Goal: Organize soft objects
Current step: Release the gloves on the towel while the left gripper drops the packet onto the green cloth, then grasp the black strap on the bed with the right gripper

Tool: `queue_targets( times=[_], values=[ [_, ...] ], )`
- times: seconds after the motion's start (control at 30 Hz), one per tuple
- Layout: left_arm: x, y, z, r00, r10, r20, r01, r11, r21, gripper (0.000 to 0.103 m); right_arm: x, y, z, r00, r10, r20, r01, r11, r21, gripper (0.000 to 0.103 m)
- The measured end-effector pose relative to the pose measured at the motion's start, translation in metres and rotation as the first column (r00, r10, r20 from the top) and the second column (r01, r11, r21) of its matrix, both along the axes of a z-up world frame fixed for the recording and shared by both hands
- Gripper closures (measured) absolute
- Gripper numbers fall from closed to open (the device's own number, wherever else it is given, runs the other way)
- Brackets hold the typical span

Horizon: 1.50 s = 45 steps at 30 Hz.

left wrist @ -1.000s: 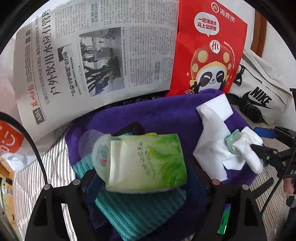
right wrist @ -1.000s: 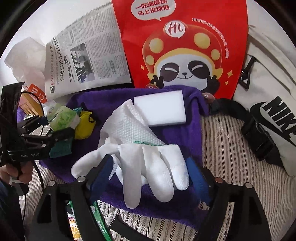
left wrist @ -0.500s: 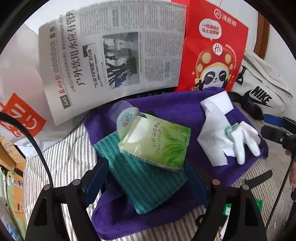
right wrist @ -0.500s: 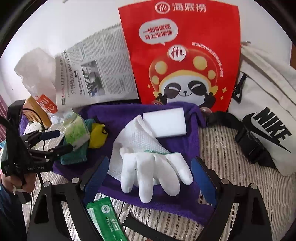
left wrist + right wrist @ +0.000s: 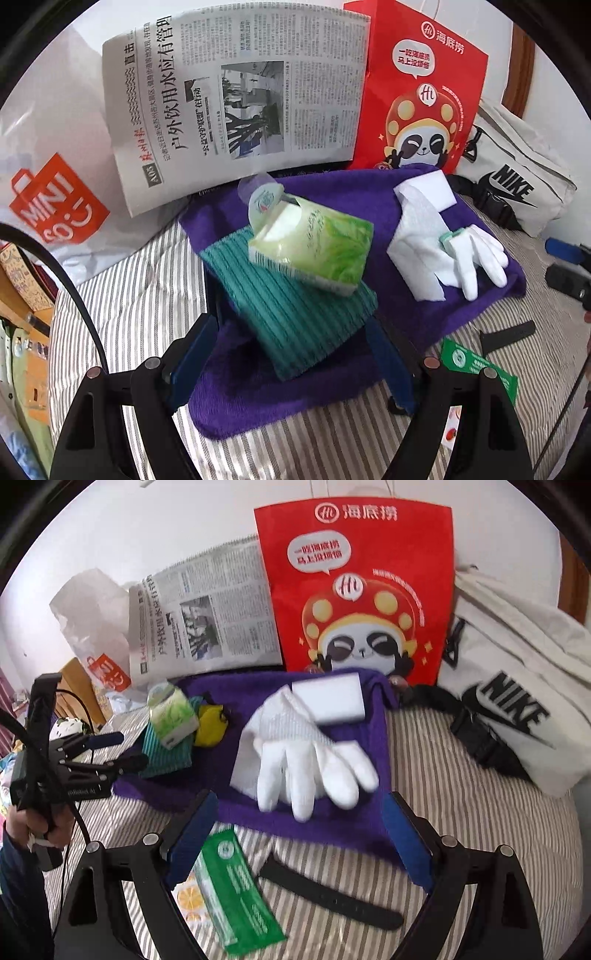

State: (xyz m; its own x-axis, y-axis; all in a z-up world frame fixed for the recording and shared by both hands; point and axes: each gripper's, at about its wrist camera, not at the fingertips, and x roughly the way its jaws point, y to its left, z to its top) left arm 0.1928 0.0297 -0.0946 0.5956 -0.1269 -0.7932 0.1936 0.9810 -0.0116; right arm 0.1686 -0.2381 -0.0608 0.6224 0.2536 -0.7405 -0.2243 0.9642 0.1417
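A purple towel (image 5: pixel 343 192) lies on the striped bed. On it, a green tissue pack (image 5: pixel 314 245) rests on a folded teal cloth (image 5: pixel 295 314). To the right lie a white wipe (image 5: pixel 417 236), a white sponge (image 5: pixel 439 186) and a white glove (image 5: pixel 476 258). My left gripper (image 5: pixel 291 358) is open and empty, just before the teal cloth. My right gripper (image 5: pixel 299 834) is open and empty, just before the glove (image 5: pixel 306 771). The tissue pack (image 5: pixel 173 712) and a yellow object (image 5: pixel 210 720) show at the left in the right wrist view.
A newspaper (image 5: pixel 236 99), a red panda bag (image 5: pixel 417 107), a white Nike bag (image 5: pixel 517 177) and a Miniso bag (image 5: pixel 51 199) stand behind. A green sachet (image 5: pixel 229 886) and a black strap (image 5: pixel 328 893) lie on the striped sheet in front.
Both grippers have let go and drawn back. The tissue pack now rests on the teal cloth; the glove lies on the towel.
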Motion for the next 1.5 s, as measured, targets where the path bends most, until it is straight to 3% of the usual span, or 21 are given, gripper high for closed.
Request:
queue_targets(
  times=[0.3, 0.4, 0.8, 0.97, 1.1, 1.17, 1.23, 1.33, 1.5],
  values=[
    [-0.040, -0.004, -0.003, 1.000, -0.016, -0.014, 0.016, 0.999, -0.031, 0.021, -0.038, -0.018, -0.033, 0.997, -0.036, -0.064, 0.035, 0.999, -0.027, 0.014],
    [-0.055, -0.007, -0.004, 1.000, -0.023, -0.012, 0.023, 0.999, -0.024, 0.021, -0.045, -0.021, -0.044, 0.997, -0.036, -0.070, 0.030, 0.996, -0.079, 0.014],
    [-0.076, -0.012, -0.015, 0.998, -0.017, -0.054, 0.014, 0.999, -0.049, 0.021, -0.030, -0.018, -0.088, 0.994, 0.045, -0.104, -0.066, 0.977, -0.205, 0.017],
    [-0.075, -0.010, -0.017, 0.998, -0.002, -0.064, -0.002, 0.998, -0.068, 0.021, -0.024, -0.024, -0.088, 0.995, 0.060, -0.074, -0.071, 0.987, -0.146, 0.013],
    [-0.076, -0.012, -0.020, 0.997, -0.015, -0.074, 0.009, 0.997, -0.080, 0.021, -0.022, -0.022, -0.089, 0.995, 0.064, -0.080, -0.076, 0.983, -0.165, 0.014],
    [-0.076, -0.014, -0.022, 0.997, -0.022, -0.080, 0.016, 0.997, -0.071, 0.021, -0.025, -0.020, -0.088, 0.993, 0.098, -0.065, -0.108, 0.979, -0.170, 0.023],
    [-0.077, -0.016, -0.023, 0.996, -0.026, -0.084, 0.020, 0.997, -0.074, 0.021, -0.029, -0.015, -0.084, 0.987, 0.143, -0.071, -0.154, 0.972, -0.179, 0.056],
    [-0.079, -0.018, -0.022, 0.996, -0.040, -0.081, 0.032, 0.995, -0.090, 0.021, -0.033, -0.009, -0.080, 0.984, 0.136, -0.118, -0.159, 0.966, -0.205, 0.079],
    [-0.082, -0.018, -0.022, 0.996, -0.049, -0.077, 0.041, 0.994, -0.098, 0.021, -0.041, 0.004, -0.078, 0.960, 0.204, -0.190, -0.241, 0.950, -0.196, 0.083]
  ],
)
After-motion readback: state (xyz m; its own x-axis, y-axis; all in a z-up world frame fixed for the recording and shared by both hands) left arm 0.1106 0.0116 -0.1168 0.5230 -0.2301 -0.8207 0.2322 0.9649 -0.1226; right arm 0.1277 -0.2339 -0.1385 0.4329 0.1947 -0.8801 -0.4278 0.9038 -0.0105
